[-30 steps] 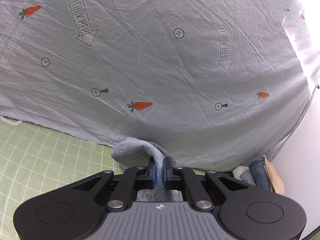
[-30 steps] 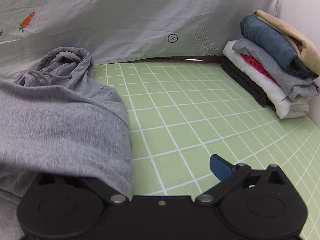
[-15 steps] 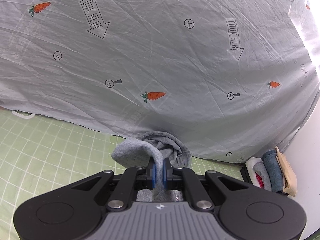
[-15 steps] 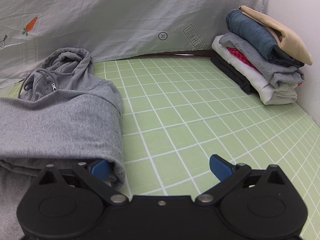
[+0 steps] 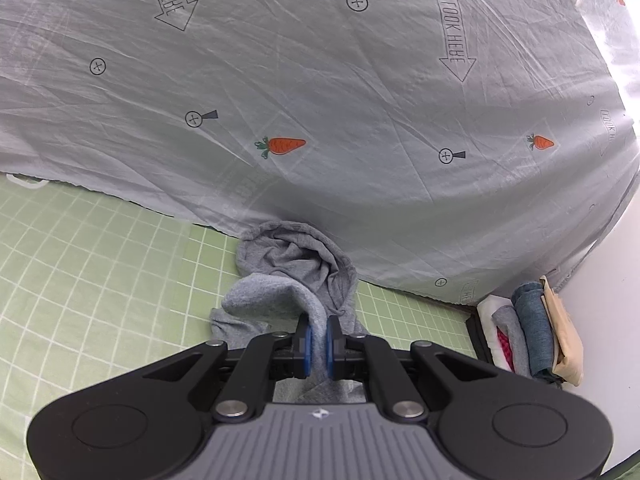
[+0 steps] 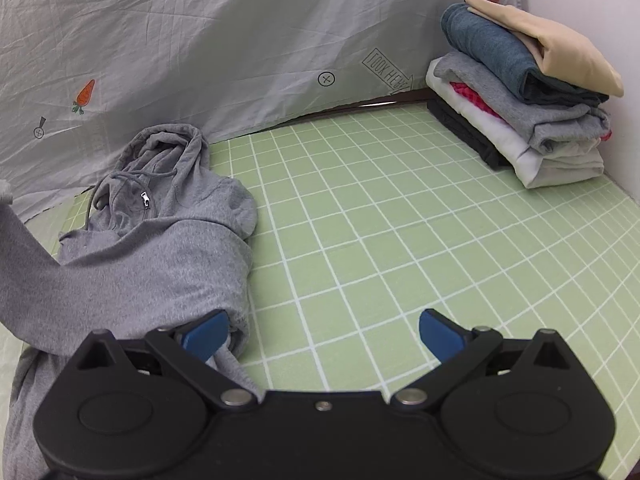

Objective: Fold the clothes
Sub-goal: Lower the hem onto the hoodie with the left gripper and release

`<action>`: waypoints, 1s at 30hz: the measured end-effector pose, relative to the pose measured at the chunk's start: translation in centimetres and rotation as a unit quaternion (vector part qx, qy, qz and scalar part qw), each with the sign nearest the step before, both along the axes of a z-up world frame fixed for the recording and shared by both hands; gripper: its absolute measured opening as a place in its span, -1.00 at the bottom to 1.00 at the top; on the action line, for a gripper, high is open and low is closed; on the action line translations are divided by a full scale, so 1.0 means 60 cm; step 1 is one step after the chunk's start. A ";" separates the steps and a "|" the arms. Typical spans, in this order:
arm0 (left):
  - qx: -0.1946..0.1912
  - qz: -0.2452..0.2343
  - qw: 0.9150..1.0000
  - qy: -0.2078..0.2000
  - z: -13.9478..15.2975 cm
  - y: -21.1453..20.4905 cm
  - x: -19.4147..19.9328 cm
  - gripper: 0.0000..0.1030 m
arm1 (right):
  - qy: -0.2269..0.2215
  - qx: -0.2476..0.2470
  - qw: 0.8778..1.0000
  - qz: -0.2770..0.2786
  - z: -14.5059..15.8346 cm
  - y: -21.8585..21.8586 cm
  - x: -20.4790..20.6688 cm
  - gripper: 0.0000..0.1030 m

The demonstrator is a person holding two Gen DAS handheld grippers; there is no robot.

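Surface: green mat [image 6: 400,240] with white grid lines. Lying on it: grey hoodie [image 6: 160,240], left of frame, hood toward the upper left; stack of folded clothes [image 6: 520,112], upper right corner. Printed grey sheet [image 6: 240,40] meets the mat's far edge.

- Grey hoodie [image 6: 160,248] is running off the right wrist view's left and bottom edges; its lower body is hiding behind the right gripper [image 6: 322,334].
- Folded stack [image 5: 528,336] is sitting small at the green mat's [image 5: 80,264] far right corner, layers blurring together.
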State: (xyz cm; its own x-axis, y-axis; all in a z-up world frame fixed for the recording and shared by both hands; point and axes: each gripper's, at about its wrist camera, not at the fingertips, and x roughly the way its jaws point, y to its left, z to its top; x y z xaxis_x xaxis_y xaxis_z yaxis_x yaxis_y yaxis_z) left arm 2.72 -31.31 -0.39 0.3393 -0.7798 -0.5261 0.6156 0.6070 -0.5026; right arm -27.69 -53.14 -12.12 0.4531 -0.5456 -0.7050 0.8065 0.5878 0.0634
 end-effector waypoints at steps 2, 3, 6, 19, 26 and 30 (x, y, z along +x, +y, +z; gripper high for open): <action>-0.008 -0.021 1.000 0.001 -0.003 -0.023 -0.015 -0.85 | 0.003 -0.002 1.000 0.007 0.005 -0.018 -0.002 1.00; -0.012 -0.035 0.999 0.003 -0.007 -0.036 -0.023 -0.84 | 0.004 -0.003 1.000 0.010 0.008 -0.027 -0.003 1.00; -0.003 -0.077 0.996 0.043 -0.048 -0.076 -0.035 -0.76 | -0.002 -0.004 1.000 0.013 0.009 -0.053 -0.007 1.00; 0.168 -0.007 0.984 0.066 -0.187 -0.054 -0.030 -0.06 | -0.037 0.012 0.996 0.085 -0.005 -0.093 0.093 0.85; 0.192 0.000 0.979 0.067 -0.206 -0.051 0.003 -0.11 | -0.061 0.046 0.977 0.197 -0.016 -0.055 0.188 0.17; 0.194 -0.017 0.978 0.070 -0.220 -0.061 0.003 -0.33 | -0.063 0.093 0.968 0.223 -0.037 -0.045 0.226 -0.08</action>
State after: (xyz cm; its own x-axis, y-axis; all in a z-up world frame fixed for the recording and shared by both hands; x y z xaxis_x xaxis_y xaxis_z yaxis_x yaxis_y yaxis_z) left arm 2.91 -34.99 -13.61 0.2199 -0.5212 -0.8246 0.5805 0.7493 -0.3187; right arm -14.15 -55.86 -14.34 0.7033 -0.1458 -0.6958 0.4546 0.8448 0.2824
